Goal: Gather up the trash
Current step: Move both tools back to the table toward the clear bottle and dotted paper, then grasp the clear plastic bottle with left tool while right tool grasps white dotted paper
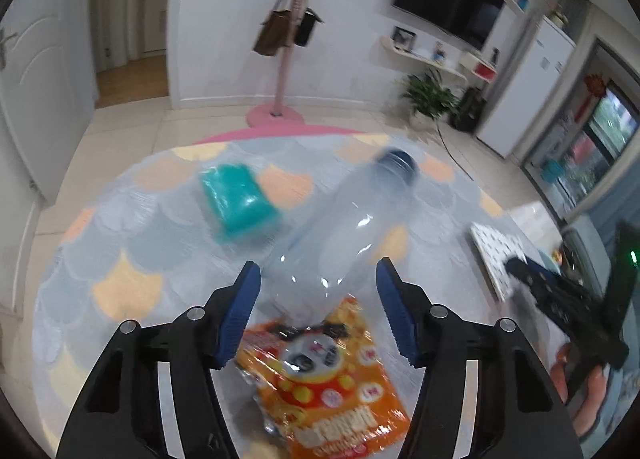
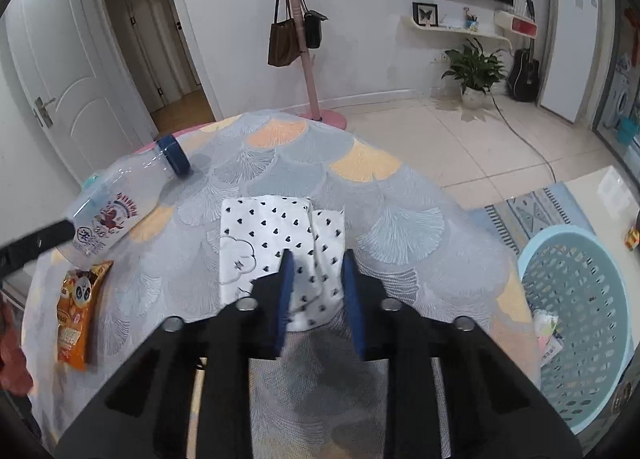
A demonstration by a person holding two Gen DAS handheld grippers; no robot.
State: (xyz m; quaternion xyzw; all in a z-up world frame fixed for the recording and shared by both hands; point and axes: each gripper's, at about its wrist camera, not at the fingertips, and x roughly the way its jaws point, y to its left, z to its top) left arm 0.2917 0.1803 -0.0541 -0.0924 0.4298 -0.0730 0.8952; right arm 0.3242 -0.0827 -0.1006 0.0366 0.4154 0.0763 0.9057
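Note:
A clear plastic bottle (image 1: 344, 227) with a dark blue cap lies on the round table, its base between the fingers of my open left gripper (image 1: 318, 271). An orange snack wrapper (image 1: 324, 383) lies under that gripper. The bottle (image 2: 116, 211) and wrapper (image 2: 76, 315) also show in the right wrist view at the left. My right gripper (image 2: 316, 263) is part open over a white cloth with black hearts (image 2: 276, 235), its jaws on either side of a raised fold. A light blue basket (image 2: 580, 319) stands on the floor at the right with some wrappers inside.
A teal block (image 1: 238, 199) lies on the table behind the bottle. The table has a fan-patterned cloth (image 2: 360, 163). A pink coat stand (image 2: 304, 59) with bags, a potted plant (image 2: 474, 71) and a guitar stand by the far wall.

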